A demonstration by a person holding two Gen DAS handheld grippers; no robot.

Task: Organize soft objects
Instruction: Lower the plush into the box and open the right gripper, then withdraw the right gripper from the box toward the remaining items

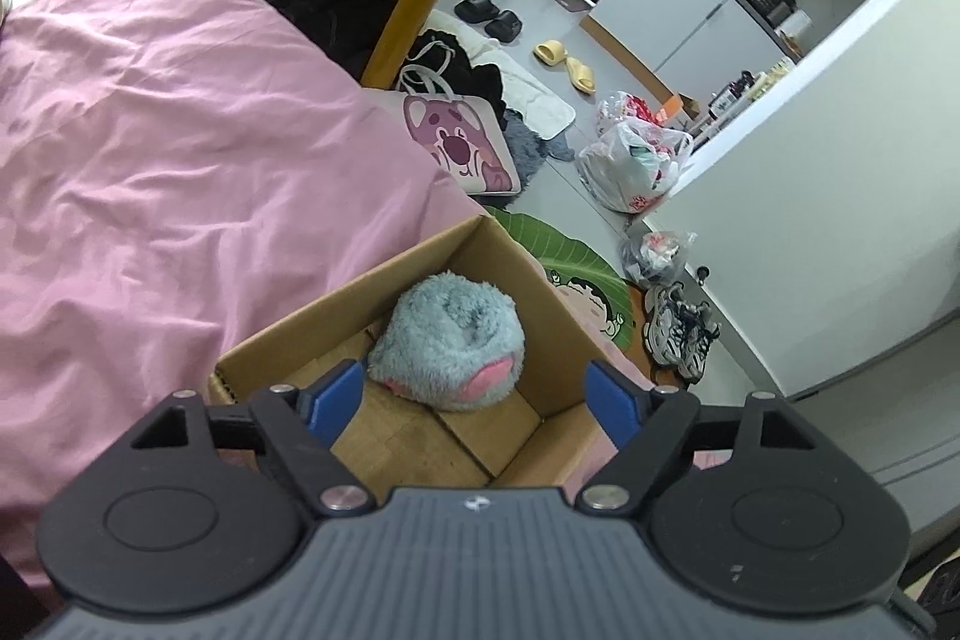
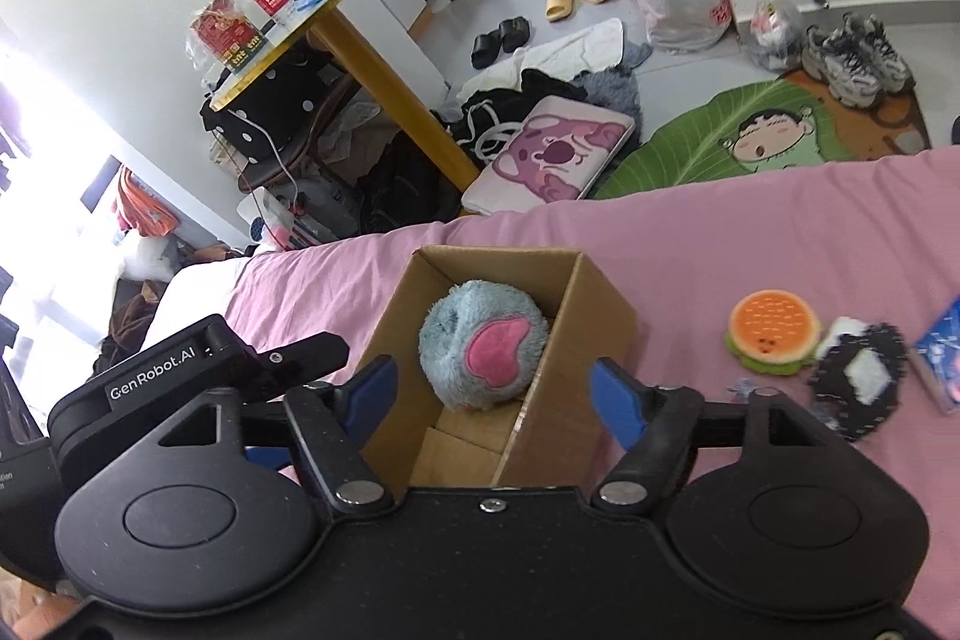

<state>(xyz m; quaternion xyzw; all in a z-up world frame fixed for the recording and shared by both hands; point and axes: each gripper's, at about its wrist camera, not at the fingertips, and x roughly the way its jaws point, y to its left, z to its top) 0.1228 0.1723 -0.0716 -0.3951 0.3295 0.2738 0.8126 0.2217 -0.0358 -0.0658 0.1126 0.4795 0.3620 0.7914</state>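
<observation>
Right wrist view: a cardboard box is stood on the pink bedsheet as the collecting bin, and the blue plush ball is already lodged inside. The right gripper is spread wide and empty, as is the left gripper. A burger plush is left at three o'clock, well apart from the box, presumably to be gathered next.

The blue packet is cut off by the right edge, its print unreadable.

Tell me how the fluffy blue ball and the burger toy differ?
The fluffy blue ball sits inside the cardboard box; the burger toy lies on the pink sheet. The ball is shaggy grey-blue with a pink patch; the burger is orange with a green edge. The ball looks bigger. Both look soft.
</observation>
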